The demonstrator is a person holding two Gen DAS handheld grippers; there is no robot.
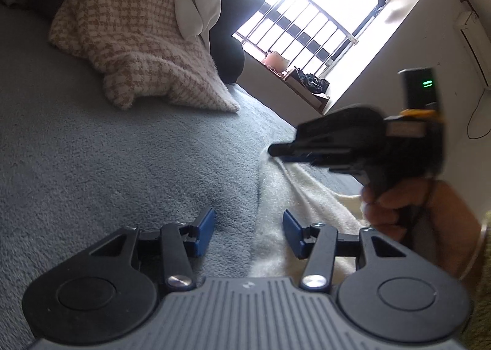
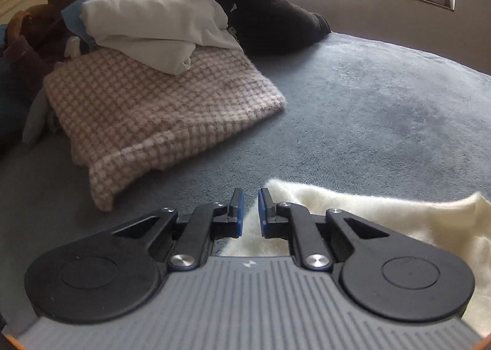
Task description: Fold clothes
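- Step in hand, as judged: the start of a fold on the cream fleecy garment (image 2: 368, 211), with both tools brought to one of its edges to take hold.
- The garment lies flat on the grey-blue plush bed cover (image 2: 383, 110), toward the bed's near edge; its far border is a wavy, fluffy line with a raised point at the right side of the right wrist view.
- Your right tool (image 2: 248, 211) has its blue pads nearly together, with only a narrow slit between them. Cream fleece shows in and below that slit, but you cannot tell from this view whether the pads actually pinch it.
- In the left wrist view the right tool (image 1: 276, 149) appears blurred, its tip down at the far end of a raised ridge of cream cloth, with your hand (image 1: 396, 205) around the handle.
- Your left tool (image 1: 248, 227) stands apart, about half open, straddling the seam where the garment's edge (image 1: 307, 196) meets the bed cover; nothing is clamped.
- Next move calls for: confirming the right pinch, then lowering the left pads over the cream edge and closing them before any lift.
- Keep the fold clear of the pink-and-tan houndstooth folded blanket (image 2: 159, 110) and the white folded cloth (image 2: 153, 24) stacked on it, toward the bed's far left side.
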